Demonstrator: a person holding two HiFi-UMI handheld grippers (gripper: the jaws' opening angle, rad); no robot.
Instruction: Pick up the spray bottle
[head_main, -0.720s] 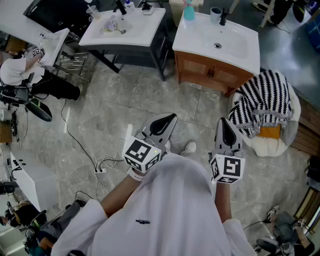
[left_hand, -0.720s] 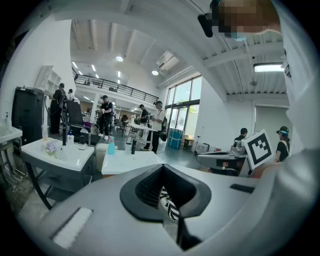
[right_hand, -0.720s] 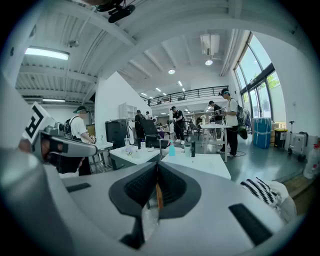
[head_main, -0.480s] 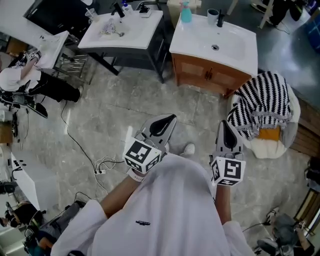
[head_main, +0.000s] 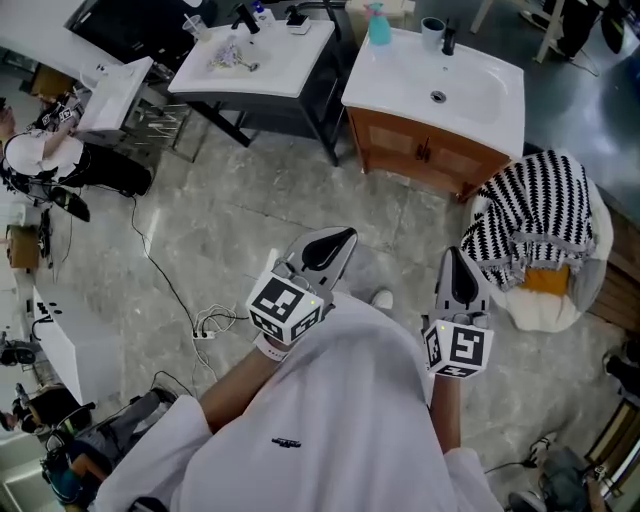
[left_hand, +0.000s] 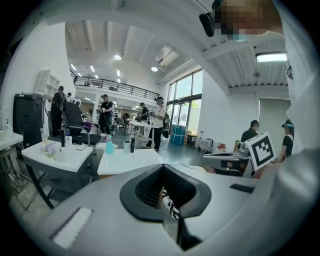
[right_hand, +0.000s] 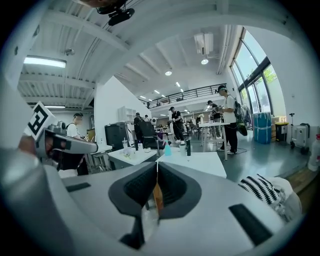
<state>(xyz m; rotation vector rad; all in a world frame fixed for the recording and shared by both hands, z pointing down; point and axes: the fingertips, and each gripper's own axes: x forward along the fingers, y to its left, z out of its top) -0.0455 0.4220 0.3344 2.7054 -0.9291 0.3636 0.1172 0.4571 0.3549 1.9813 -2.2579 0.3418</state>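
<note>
- At the back left corner of the white vanity top (head_main: 385, 80), the spray bottle (head_main: 379, 24) is standing upright, beside the basin (head_main: 455, 92) and well apart from both grippers.
- Left gripper (head_main: 338, 240) and right gripper (head_main: 456, 258) are hovering over the floor (head_main: 250, 210), each with its jaws pressing together on nothing.
- Handling: the bottle is looking like light, thin plastic, possibly slick; gripping across the body just below the trigger head is advisable.
- Writing: the bottle is showing too small for any label or brand to be read; no legible print is appearing elsewhere.
</note>
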